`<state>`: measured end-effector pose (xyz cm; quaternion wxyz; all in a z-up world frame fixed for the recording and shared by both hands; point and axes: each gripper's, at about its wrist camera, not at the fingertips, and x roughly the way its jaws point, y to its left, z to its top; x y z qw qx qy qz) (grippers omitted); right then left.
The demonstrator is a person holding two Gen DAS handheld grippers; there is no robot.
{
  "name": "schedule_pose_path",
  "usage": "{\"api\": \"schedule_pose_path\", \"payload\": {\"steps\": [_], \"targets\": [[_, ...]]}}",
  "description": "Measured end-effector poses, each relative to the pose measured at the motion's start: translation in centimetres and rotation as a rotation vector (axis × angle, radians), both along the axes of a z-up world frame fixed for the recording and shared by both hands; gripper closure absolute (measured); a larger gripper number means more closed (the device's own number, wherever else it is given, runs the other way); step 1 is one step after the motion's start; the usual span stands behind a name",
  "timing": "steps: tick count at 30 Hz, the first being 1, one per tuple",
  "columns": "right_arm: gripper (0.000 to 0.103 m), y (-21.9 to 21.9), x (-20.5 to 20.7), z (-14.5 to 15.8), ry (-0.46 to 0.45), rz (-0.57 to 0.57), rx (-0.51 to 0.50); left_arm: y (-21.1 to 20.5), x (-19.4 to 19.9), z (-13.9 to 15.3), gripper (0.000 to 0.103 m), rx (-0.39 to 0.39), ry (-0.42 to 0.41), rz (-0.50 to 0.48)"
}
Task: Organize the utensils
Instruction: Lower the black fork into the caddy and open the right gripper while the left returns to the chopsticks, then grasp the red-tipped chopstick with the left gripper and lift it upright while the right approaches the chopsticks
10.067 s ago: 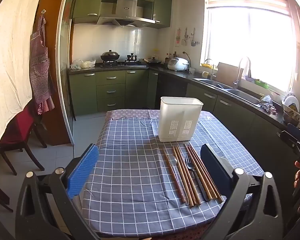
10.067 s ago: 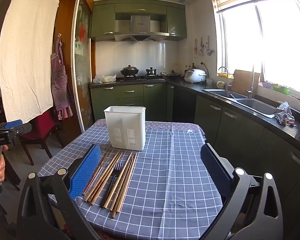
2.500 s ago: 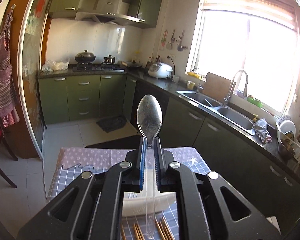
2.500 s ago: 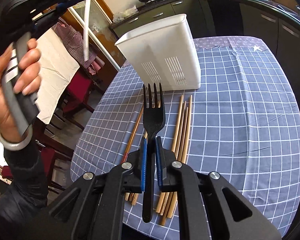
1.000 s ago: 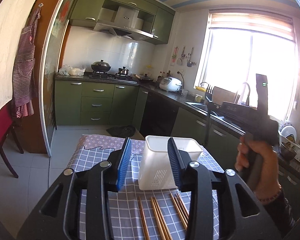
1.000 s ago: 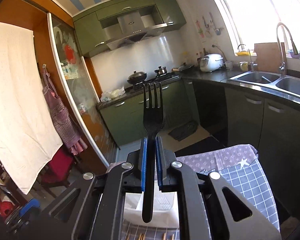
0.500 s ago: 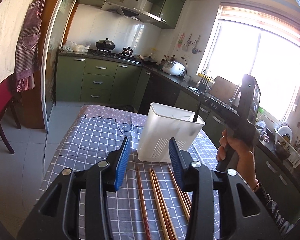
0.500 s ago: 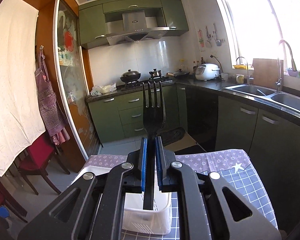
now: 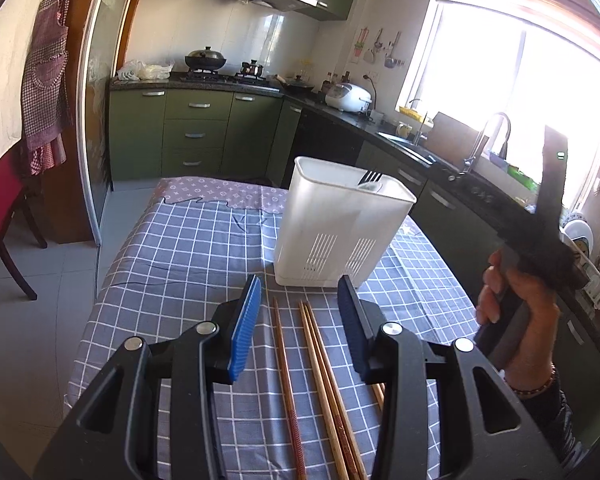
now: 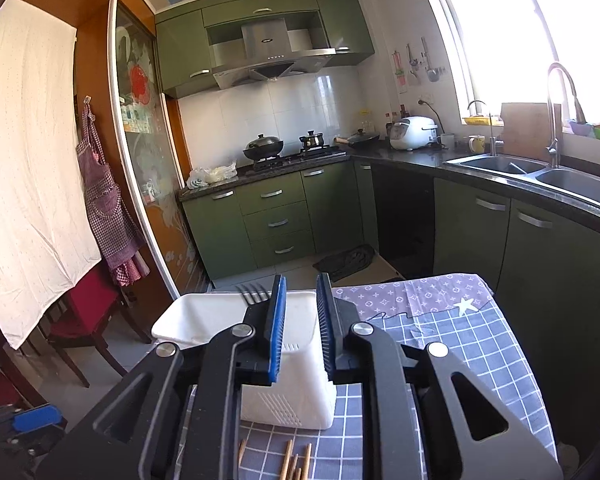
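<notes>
Fork [image 10: 251,293]: I see its tines poking above the white holder [image 9: 340,236], upper left of my right tongs [image 10: 301,330] in the right wrist view.
Right tongs: jaws just opening, narrow gap, nothing between them.
Left tongs [image 9: 299,328]: partly open, empty, over the chopsticks [image 9: 320,364] at lower centre.
Chopsticks: lying on the bench [image 9: 188,248], just before the holder.

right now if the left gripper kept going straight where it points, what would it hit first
Probably the white bin, straight ahead beyond the open left gripper. Since it points somewhat downward, it might first touch the chopsticks on the tablecloth under its fingers; depth is unclear.
</notes>
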<state>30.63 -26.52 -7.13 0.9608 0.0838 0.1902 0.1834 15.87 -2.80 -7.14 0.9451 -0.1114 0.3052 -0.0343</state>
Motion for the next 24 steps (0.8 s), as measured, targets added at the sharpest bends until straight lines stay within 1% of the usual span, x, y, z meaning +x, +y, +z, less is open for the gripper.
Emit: {"api": "schedule_pose_path", "payload": {"steps": [1,5,8,10,14,16,17,19,22,24], "targets": [[0.086,-0.8,-1.0,0.0,0.006,-0.009,0.006,0.0,0.6,-0.4,0.064,0.006,0.029,0.001],[0.076,-4.2,-4.7,-1.8,0.071,-0.056,0.019,0.0,3.4,-2.8,0.066,0.044,0.17,0.005],[0.076,-6.3,-6.8,-4.1,0.143,-0.084,0.042,-0.1,5.9,-5.1,0.066,0.032,0.284,-0.016],[0.076,-7.5,-7.5,-5.6,0.197,-0.096,0.058,-0.3,7.1,-6.4,0.071,0.016,0.338,-0.036],[0.076,-9.3,-8.3,-8.3,0.292,-0.111,0.083,-1.6,8.5,-7.8,0.071,0.041,0.387,-0.063],[0.076,-9.8,-8.5,-9.1,0.318,-0.113,0.085,-2.0,9.1,-8.4,0.076,0.045,0.414,-0.068],[0.076,-10.0,-8.6,-9.4,0.328,-0.111,0.088,-2.2,9.2,-8.6,0.076,0.052,0.424,-0.067],[0.076,-9.8,-8.5,-9.6,0.341,-0.106,0.086,-2.6,9.5,-9.2,0.08,0.064,0.442,-0.065],[0.07,-9.7,-8.6,-9.6,0.345,-0.091,0.08,-2.9,9.8,-9.6,0.085,0.074,0.465,-0.07],[0.07,-9.3,-8.6,-9.5,0.347,-0.078,0.074,-3.1,10.0,-9.8,0.086,0.078,0.477,-0.07]]}}
